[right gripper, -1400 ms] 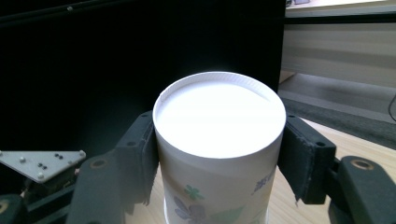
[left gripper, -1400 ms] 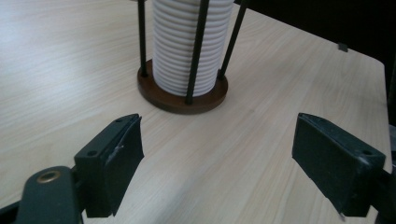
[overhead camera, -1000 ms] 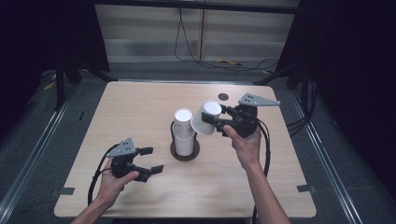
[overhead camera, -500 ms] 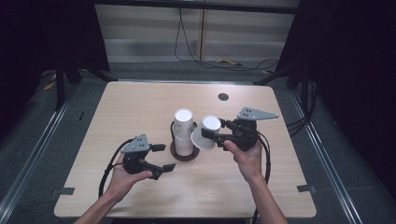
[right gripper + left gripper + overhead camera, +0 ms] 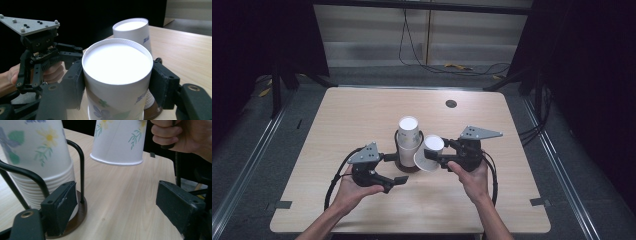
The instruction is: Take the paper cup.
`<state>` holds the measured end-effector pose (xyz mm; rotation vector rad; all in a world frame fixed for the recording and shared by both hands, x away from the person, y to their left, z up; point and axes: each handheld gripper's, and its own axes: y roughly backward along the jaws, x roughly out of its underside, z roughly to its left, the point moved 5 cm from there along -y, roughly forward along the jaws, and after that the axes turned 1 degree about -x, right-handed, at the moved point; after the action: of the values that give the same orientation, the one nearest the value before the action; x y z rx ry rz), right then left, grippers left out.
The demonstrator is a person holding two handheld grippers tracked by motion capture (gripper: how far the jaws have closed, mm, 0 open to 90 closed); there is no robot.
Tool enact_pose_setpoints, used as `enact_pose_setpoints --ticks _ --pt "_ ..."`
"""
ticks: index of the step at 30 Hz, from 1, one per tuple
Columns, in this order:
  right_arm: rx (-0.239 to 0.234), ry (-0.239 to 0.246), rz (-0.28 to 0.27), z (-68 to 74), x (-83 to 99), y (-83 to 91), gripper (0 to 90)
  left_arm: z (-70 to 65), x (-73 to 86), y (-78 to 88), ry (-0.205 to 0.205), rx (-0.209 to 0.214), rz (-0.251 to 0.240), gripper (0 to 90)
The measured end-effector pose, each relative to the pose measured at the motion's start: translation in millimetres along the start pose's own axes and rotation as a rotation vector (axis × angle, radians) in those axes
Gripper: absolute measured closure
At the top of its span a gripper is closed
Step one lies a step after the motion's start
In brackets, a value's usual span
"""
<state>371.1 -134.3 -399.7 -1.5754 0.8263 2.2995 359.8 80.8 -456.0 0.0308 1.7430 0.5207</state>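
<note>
I have one paper cup [image 5: 428, 153] off the stack [image 5: 408, 139] — upside down, clamped between my right gripper's [image 5: 443, 159] jaws at frame centre, just right of the holder [image 5: 402, 164]. My left gripper [image 5: 398, 169], lower left of centre, has been narrowing slightly yet stands wide with nothing in it. Setting the cup down is what's left, I judge.

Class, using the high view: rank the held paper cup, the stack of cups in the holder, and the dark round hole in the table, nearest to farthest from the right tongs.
1. Held paper cup, gripped in the right tongs.
2. Stack of cups, just left, in the wire holder.
3. Dark round hole, far side of the table.
</note>
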Motion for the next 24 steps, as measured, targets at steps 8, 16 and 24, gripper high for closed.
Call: enact_pose_setpoints --ticks 8,16,24 --pt "-0.030 -0.003 0.013 2.3 8.0 -4.7 36.2 2.3 5.3 1.9 0.028 0.024 -0.035 20.0" --pt "-0.110 -0.016 0.006 17.4 5.9 -14.3 36.1 -1.6 3.6 2.3 0.047 0.052 -0.054 18.6" --pt "-0.136 0.003 0.025 25.6 8.4 -22.6 36.1 -1.8 4.3 1.5 0.076 0.107 -0.074 17.0"
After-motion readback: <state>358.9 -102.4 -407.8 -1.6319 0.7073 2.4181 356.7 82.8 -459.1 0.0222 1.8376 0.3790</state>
